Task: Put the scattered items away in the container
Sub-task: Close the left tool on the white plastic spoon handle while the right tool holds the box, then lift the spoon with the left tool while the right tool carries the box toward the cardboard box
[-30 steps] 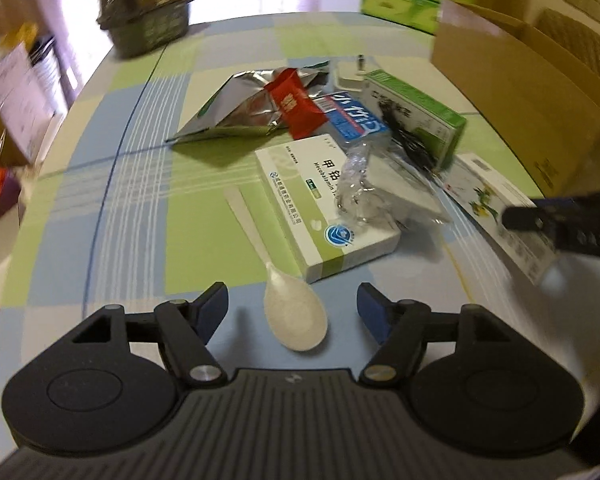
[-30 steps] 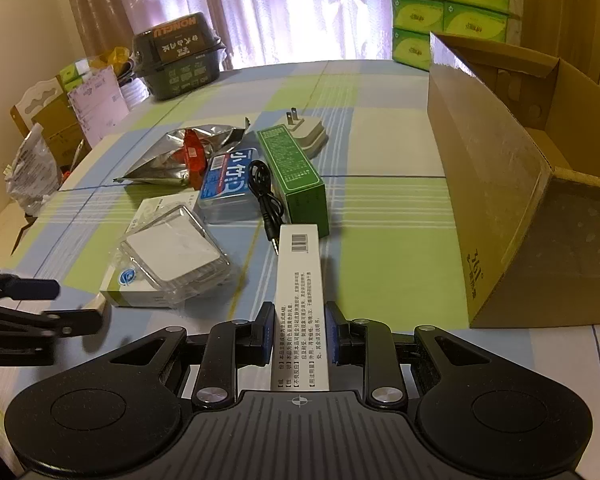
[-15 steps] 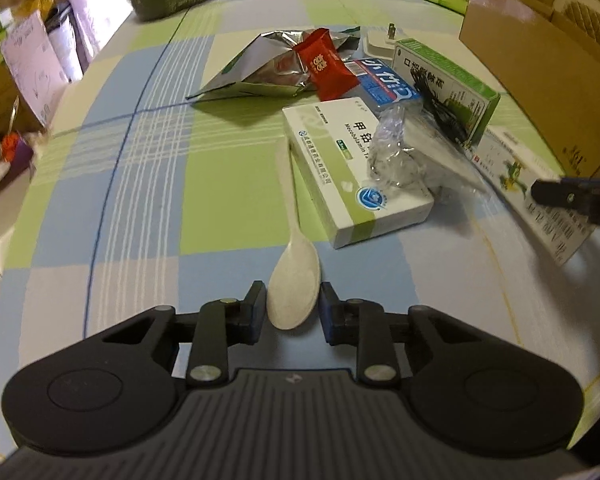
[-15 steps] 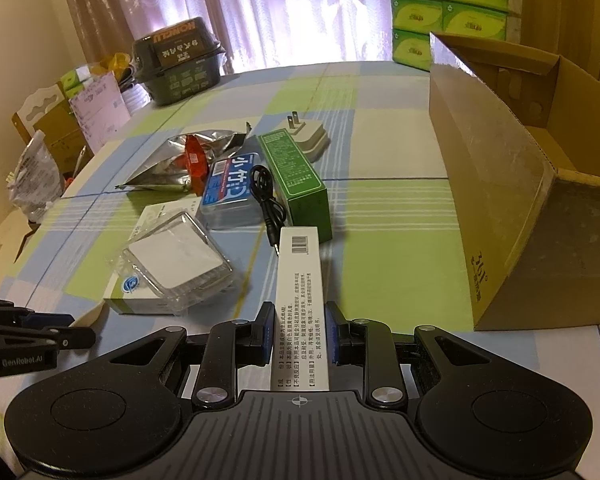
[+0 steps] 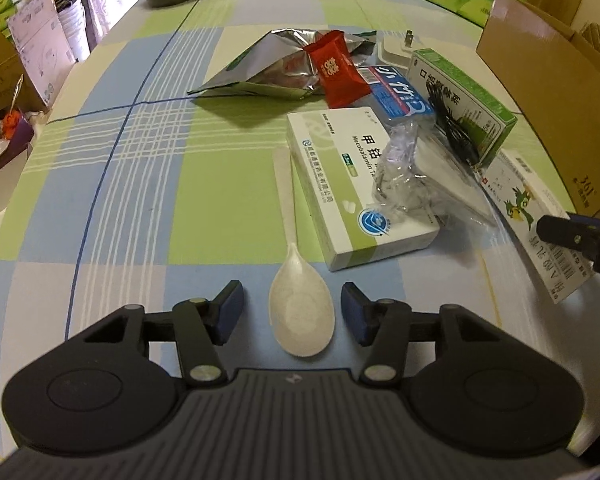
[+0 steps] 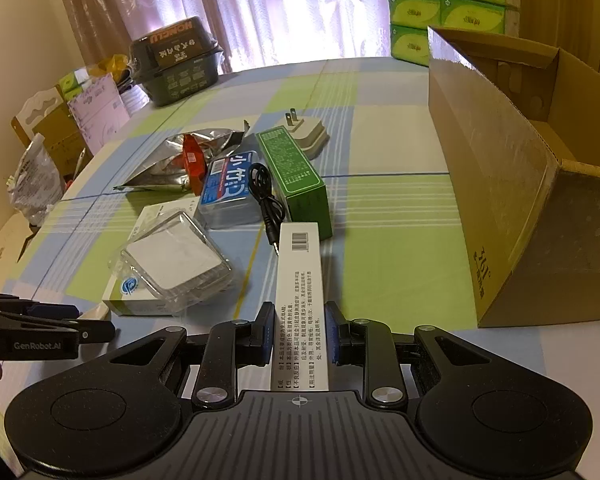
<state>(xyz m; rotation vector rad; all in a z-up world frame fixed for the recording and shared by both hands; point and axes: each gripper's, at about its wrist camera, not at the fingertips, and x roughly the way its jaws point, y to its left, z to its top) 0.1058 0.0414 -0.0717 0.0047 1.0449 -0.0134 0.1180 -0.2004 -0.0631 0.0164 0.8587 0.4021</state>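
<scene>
Now the left gripper [image 5: 292, 310] is seen with its fingers spread wide, and the spoon [image 5: 300, 316] lies on the tablecloth [image 5: 148, 168] between them, touched by neither pad; half a second ago those fingers were closed on the bowl of the spoon, so it has been let go. The spoon's handle runs away from the camera beside the white box [image 5: 352, 192], on which a clear plastic case [image 5: 404, 176] rests. The right gripper [image 6: 298, 330] is clamped on a long white carton [image 6: 300, 304], as it was in the earlier frames; the carton's near end is hidden under the gripper body. Whether the carton is lifted or resting on the cloth cannot be told. Beyond it lie a black cable [image 6: 266, 196], a green box [image 6: 294, 172], a blue pack [image 6: 230, 190], a red sachet [image 6: 192, 158], a foil bag [image 6: 176, 164] and a plug [image 6: 308, 136], clustered and partly overlapping. The cardboard box [image 6: 512, 200] stands open at the right, its interior mostly hidden by its near wall and its far side cut off by the frame.
</scene>
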